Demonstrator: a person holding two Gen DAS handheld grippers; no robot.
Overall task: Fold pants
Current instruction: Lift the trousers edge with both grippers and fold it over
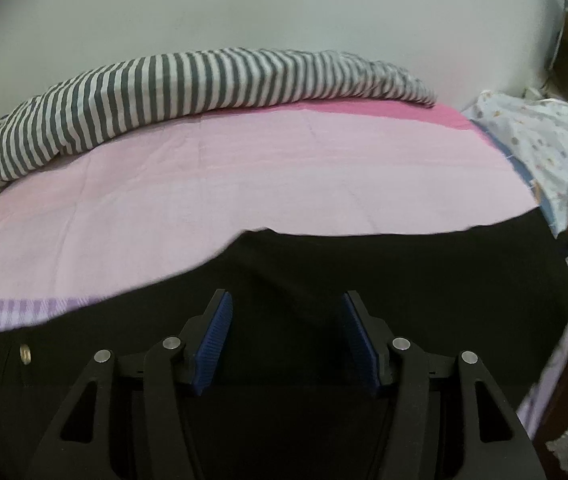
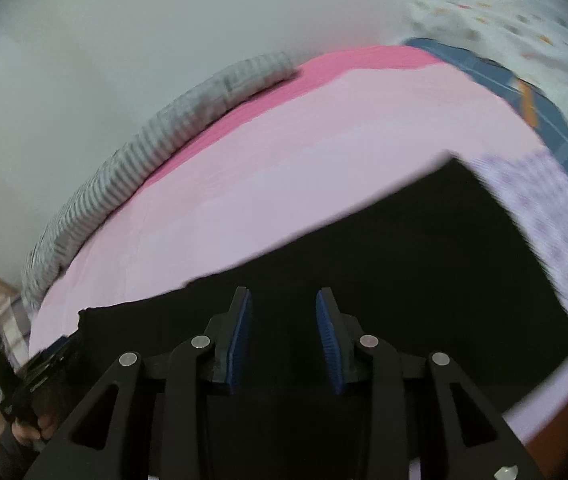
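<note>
Black pants (image 1: pixel 364 272) lie flat on a pink sheet (image 1: pixel 243 172) on the bed. A brass button (image 1: pixel 25 354) shows at their left end. My left gripper (image 1: pixel 286 304) is open and empty, hovering over the pants near their far edge. In the right wrist view the pants (image 2: pixel 444 264) stretch to a square end at the right. My right gripper (image 2: pixel 284 300) is open and empty above the pants, close to their far edge. The left gripper's body (image 2: pixel 23 380) shows at the lower left of that view.
A grey-and-white striped blanket (image 1: pixel 143 92) is bunched along the bed's far side against the wall; it also shows blurred in the right wrist view (image 2: pixel 155 140). A white dotted quilt (image 1: pixel 536 148) and blue cloth (image 2: pixel 524 92) lie at the bed's right end.
</note>
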